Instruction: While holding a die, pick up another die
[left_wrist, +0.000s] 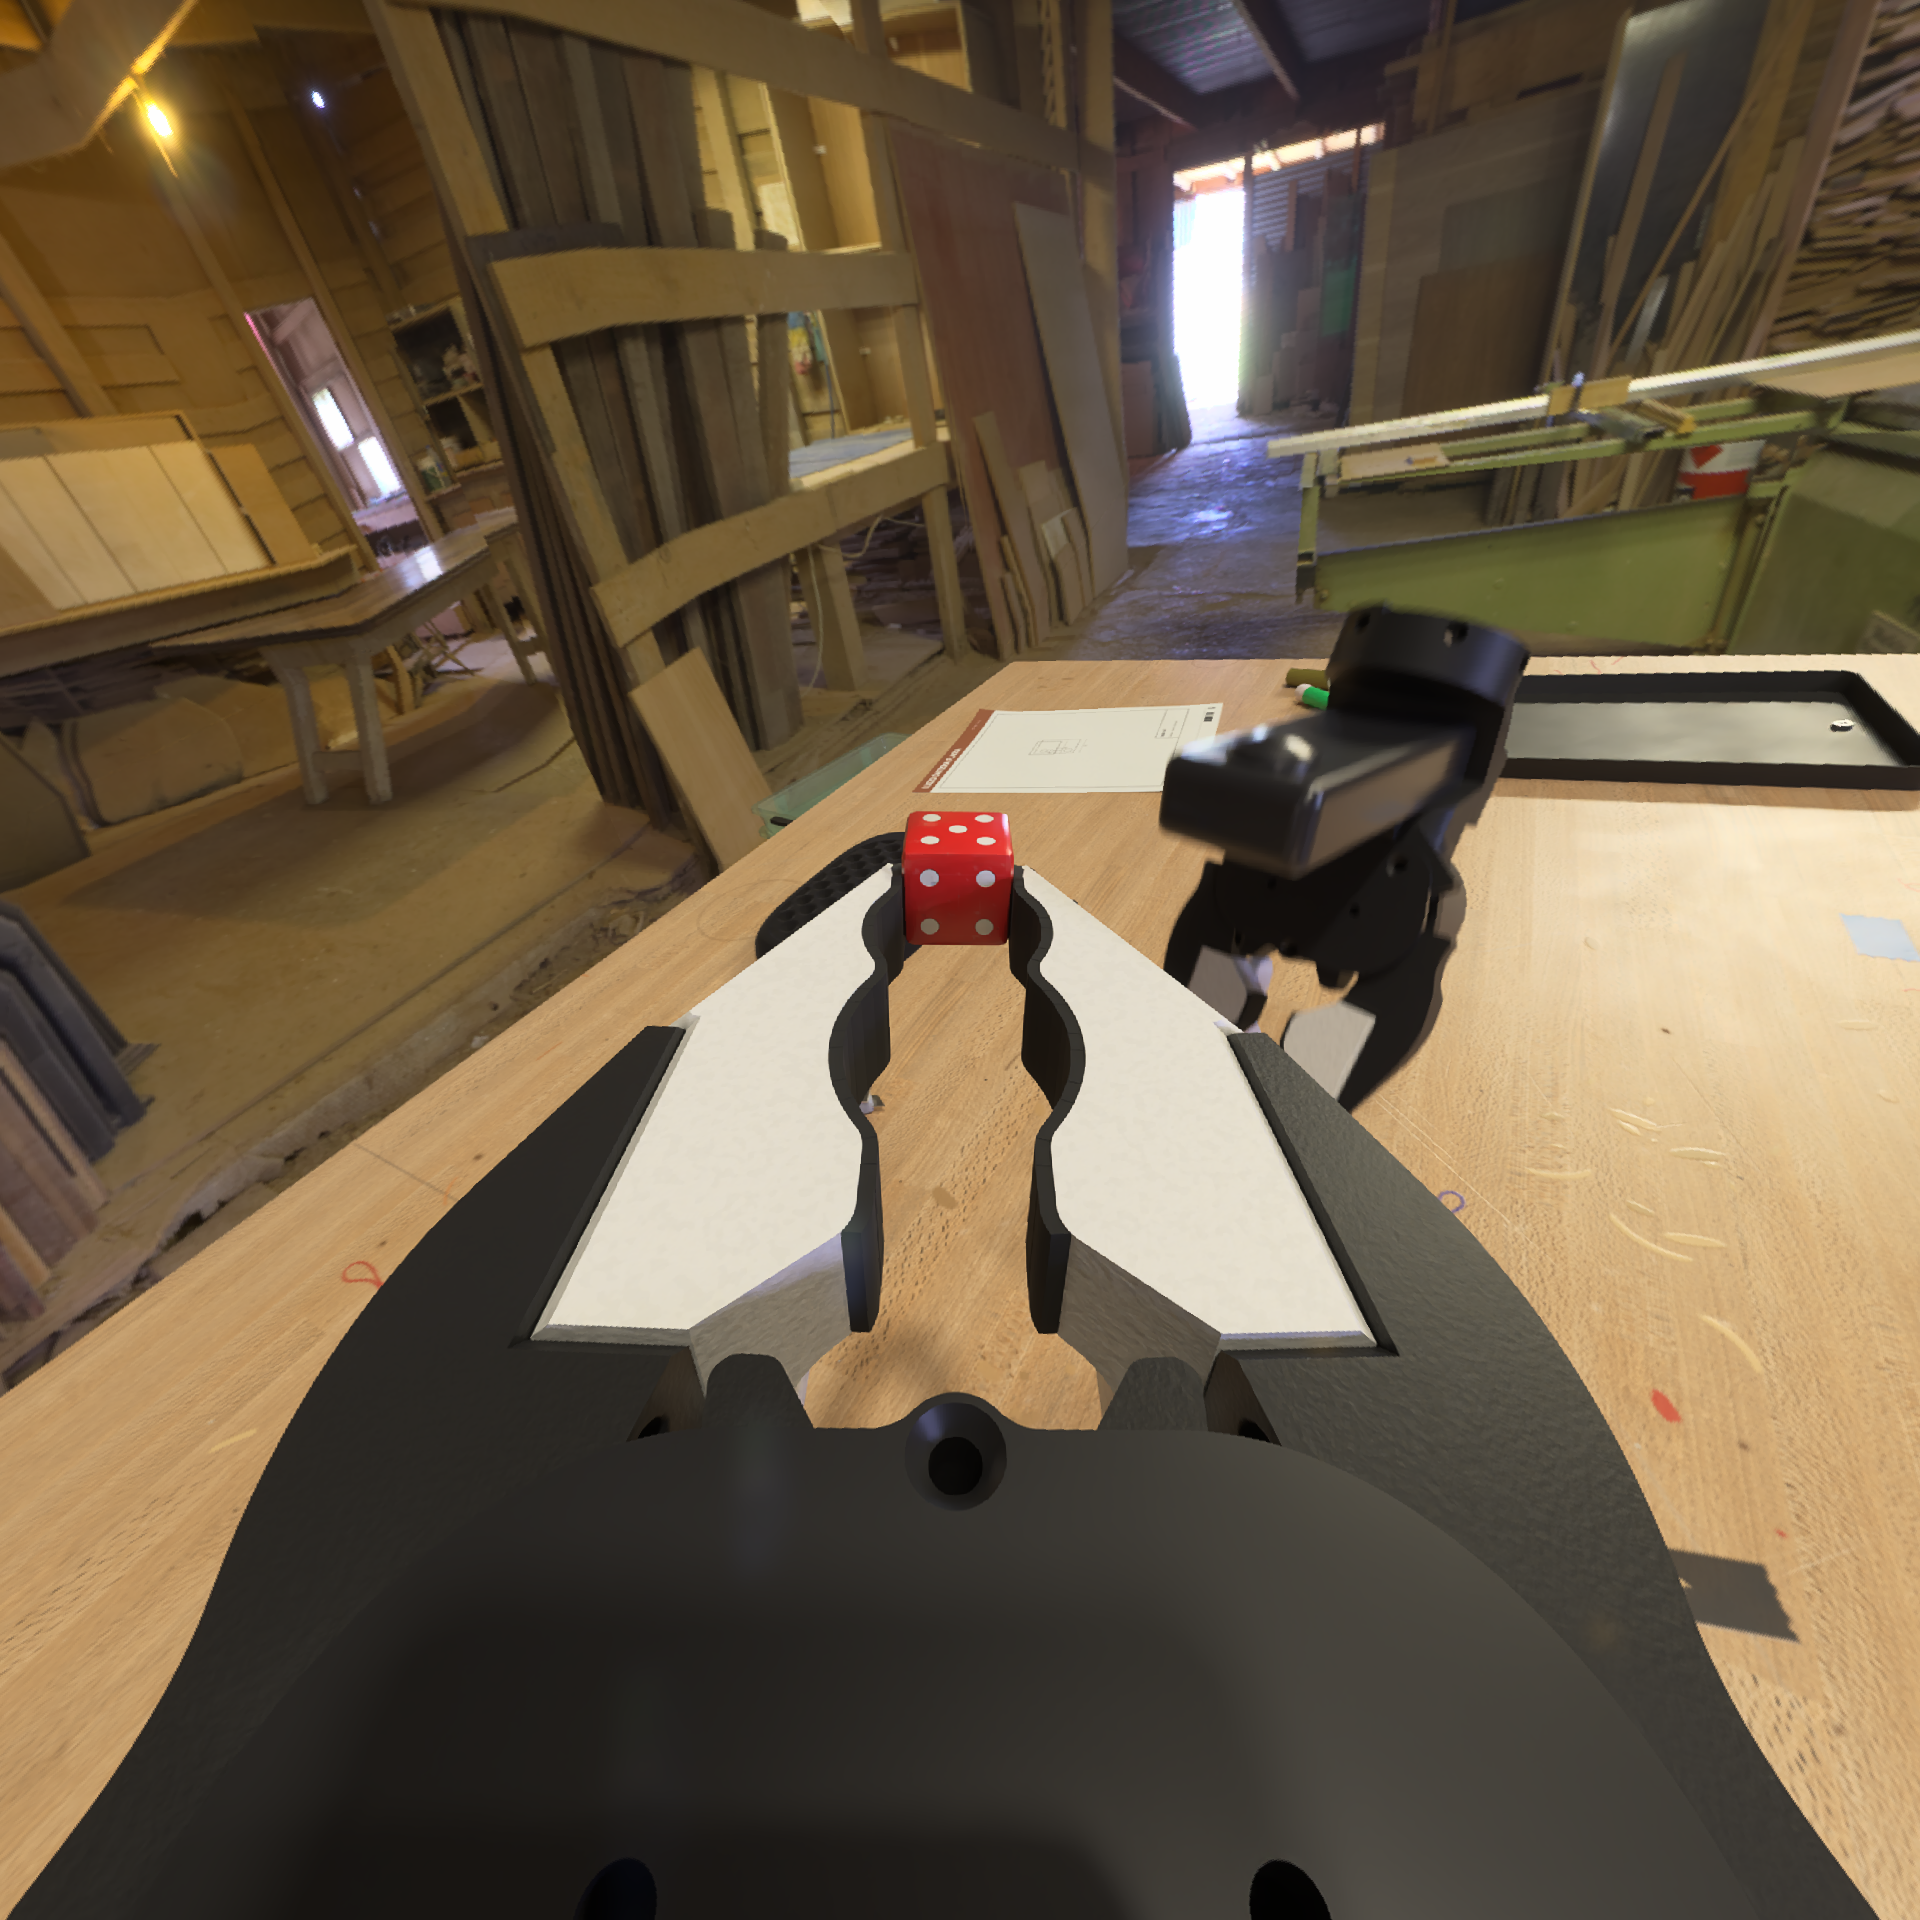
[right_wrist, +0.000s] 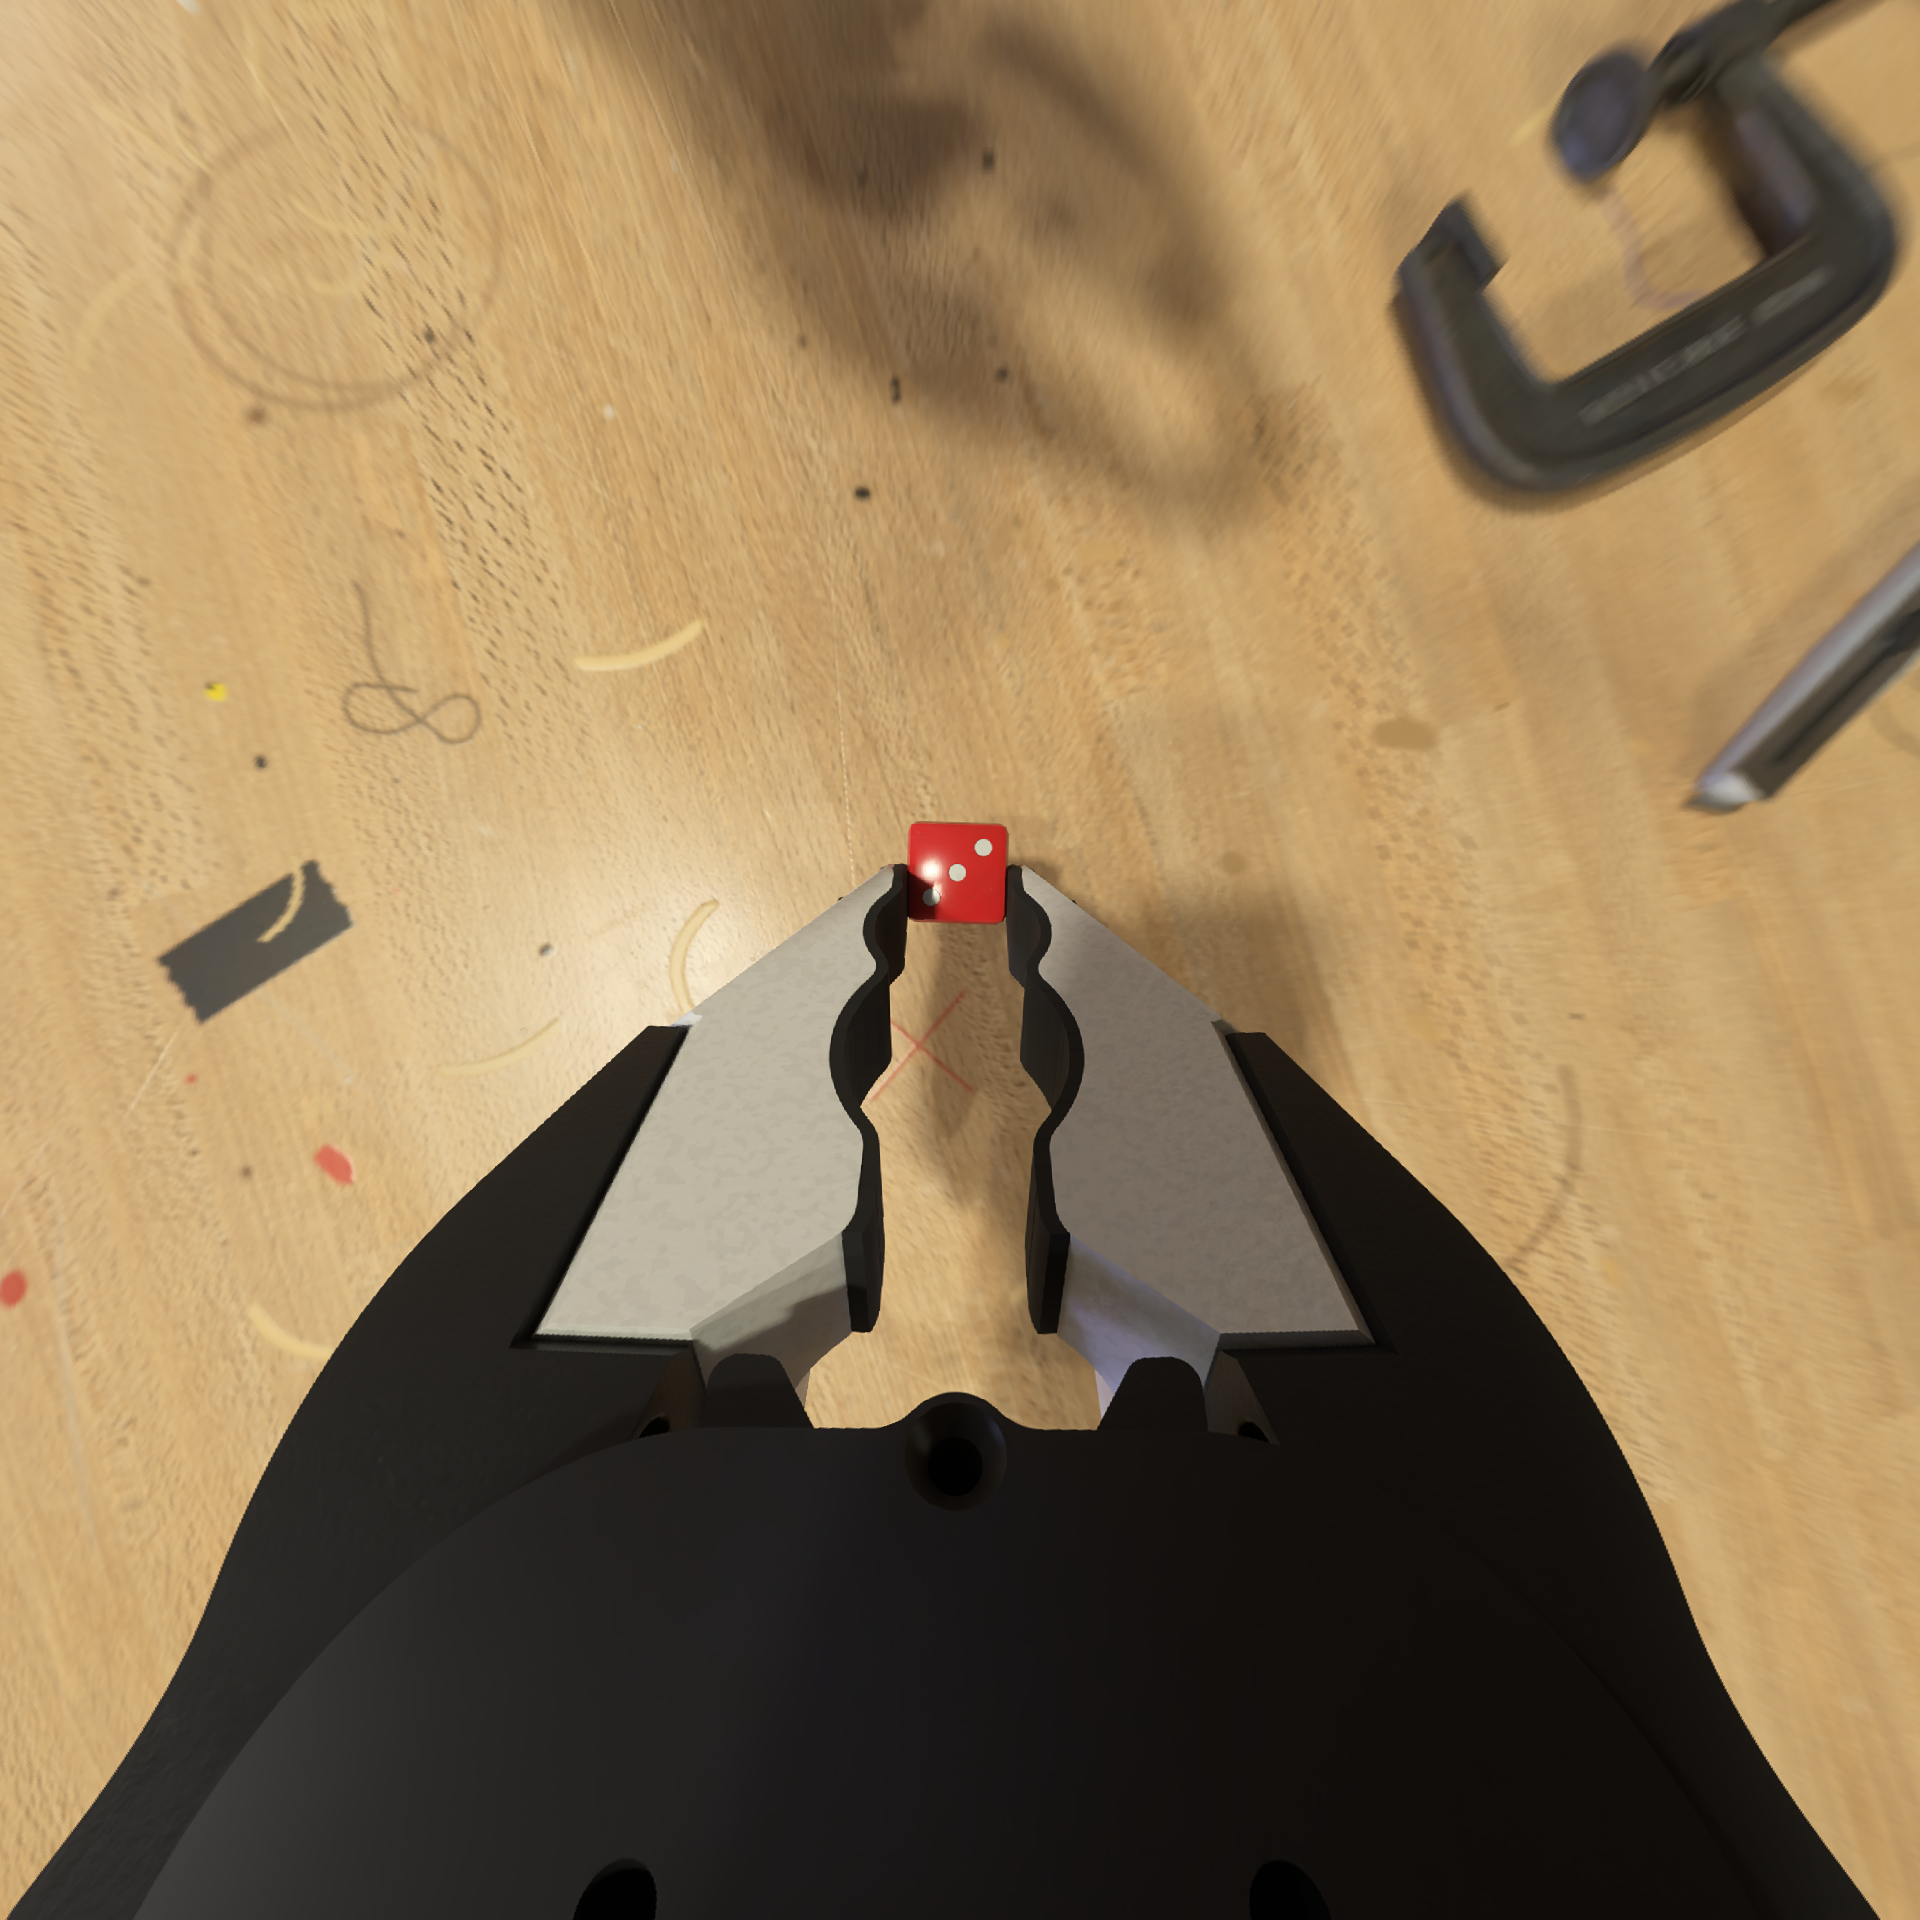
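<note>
A timber workshop, plank walls (left_wrist: 644, 436) stacked with boards; a pale wooden workbench (left_wrist: 1621, 1039) in front; a bright doorway (left_wrist: 1208, 301) at the far end; a green saw table (left_wrist: 1558, 540) right; a lamp (left_wrist: 158, 120) glowing overhead.

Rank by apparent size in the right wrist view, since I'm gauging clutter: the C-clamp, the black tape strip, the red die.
Largest to smallest:
1. C-clamp, though blurred
2. Black tape strip
3. Red die, pinched at the right claw tips, nearer the camera than both
</note>
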